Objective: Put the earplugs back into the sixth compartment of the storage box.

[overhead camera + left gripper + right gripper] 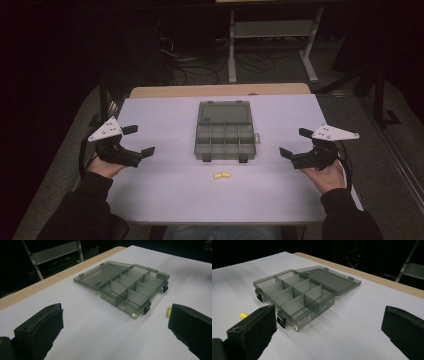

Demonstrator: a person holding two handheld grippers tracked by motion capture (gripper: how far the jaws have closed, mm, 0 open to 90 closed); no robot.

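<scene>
A smoky-grey compartment box point(225, 136) lies open mid-table, its lid flat behind it and its several compartments looking empty point(132, 288) point(294, 293). Two small yellow pieces point(222, 175) rest on the white table in front of the box; one yellow piece point(169, 311) peeks past a jaw, and a yellow piece point(243, 315) lies left of the box. My left gripper point(141, 139) hovers left of the box, open and holding nothing. My right gripper point(293, 142) hovers right of it, also open and holding nothing.
The white table point(165, 190) has a wooden strip point(220, 90) along its far edge. Beyond it stand a white metal frame point(272, 40) and cables on a dark floor. A black stand point(104, 95) is at the table's left.
</scene>
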